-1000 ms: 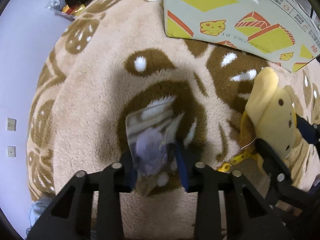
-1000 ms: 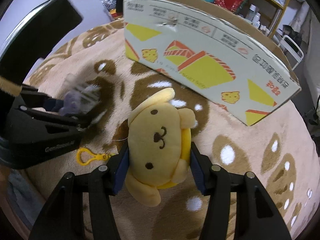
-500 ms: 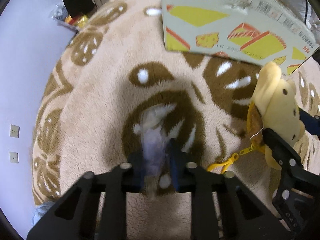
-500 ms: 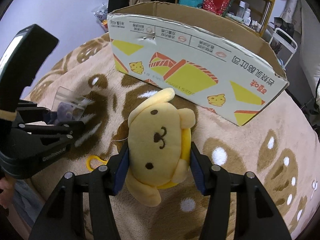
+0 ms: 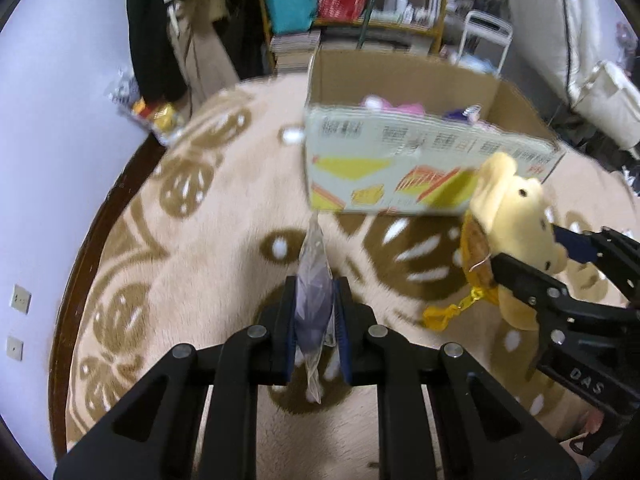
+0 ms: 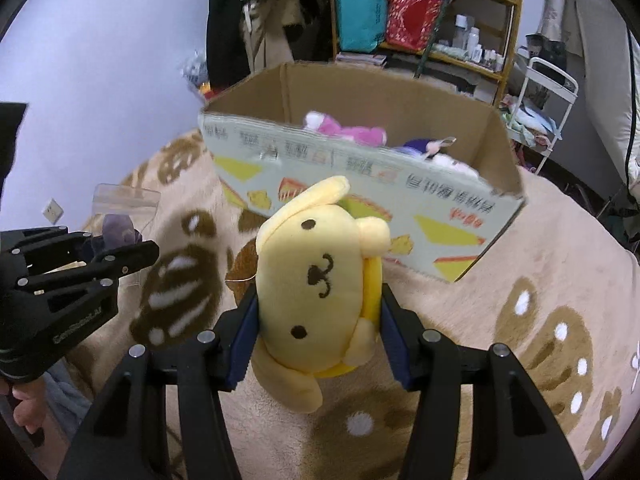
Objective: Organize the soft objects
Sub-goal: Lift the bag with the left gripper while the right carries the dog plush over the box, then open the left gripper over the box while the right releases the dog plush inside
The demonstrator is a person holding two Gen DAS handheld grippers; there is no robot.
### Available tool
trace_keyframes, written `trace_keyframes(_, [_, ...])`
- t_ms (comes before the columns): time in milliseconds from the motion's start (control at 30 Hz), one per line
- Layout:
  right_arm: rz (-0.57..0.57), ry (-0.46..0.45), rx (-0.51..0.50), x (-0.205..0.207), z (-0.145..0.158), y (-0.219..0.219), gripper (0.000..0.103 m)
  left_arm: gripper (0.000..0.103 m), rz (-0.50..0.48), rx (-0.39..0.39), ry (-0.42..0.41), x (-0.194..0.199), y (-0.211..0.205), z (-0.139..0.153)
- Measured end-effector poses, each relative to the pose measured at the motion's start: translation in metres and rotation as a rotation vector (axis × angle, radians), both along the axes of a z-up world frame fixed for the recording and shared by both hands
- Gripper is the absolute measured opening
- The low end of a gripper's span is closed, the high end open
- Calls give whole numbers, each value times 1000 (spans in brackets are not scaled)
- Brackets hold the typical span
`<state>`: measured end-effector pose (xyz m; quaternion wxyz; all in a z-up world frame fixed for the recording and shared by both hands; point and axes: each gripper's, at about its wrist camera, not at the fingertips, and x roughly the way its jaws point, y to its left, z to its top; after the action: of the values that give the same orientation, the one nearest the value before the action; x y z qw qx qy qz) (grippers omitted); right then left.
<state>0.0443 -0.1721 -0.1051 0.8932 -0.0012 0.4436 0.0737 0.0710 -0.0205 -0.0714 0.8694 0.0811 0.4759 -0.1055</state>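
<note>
My left gripper [image 5: 314, 300] is shut on a clear plastic bag with a small purple soft toy [image 5: 313, 304] inside, held above the rug; it also shows in the right wrist view [image 6: 118, 228]. My right gripper [image 6: 320, 312] is shut on a yellow dog plush [image 6: 320, 276] with a yellow clip chain [image 5: 448, 312]; the plush shows at the right of the left wrist view [image 5: 512, 216]. An open cardboard box [image 6: 436, 208] stands ahead on the rug and holds a pink plush [image 6: 344, 130] and a purple one [image 6: 420, 146].
A beige rug with brown patterns [image 5: 200, 248] covers the floor. Shelves with bags and bottles [image 6: 400, 16] stand behind the box, with hanging clothes [image 5: 160, 40] to the left and a white cart [image 6: 548, 92] to the right. A lilac wall [image 5: 48, 100] is on the left.
Both grippers have lifted their objects off the rug and tilted up, so the box's open top and the room behind come into view. The bag now stands edge-on between the left fingers.
</note>
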Motion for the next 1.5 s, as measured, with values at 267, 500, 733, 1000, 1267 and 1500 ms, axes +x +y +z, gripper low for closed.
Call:
trace_keyframes(267, [-36, -81, 41, -3, 36, -20, 59, 17, -44, -14, -121, -1, -2, 27])
trace_keyframes(500, [-56, -164, 84, 3, 70, -37, 59, 17, -78, -44, -233, 5, -9, 59])
trace_keyframes(733, [-35, -249, 53, 23, 100, -41, 59, 17, -90, -70, -331, 34, -25, 91])
trace_keyframes(1000, [-61, -323, 44, 48, 123, -60, 59, 17, -139, -98, -482, 50, -45, 123])
trace_keyframes(1267, [-99, -363, 50, 60, 117, -73, 60, 17, -113, -111, -462, 81, -52, 105])
trace_keyframes(1500, [-69, -226, 84, 83, 66, -75, 61, 17, -115, -63, -337, 102, -66, 59])
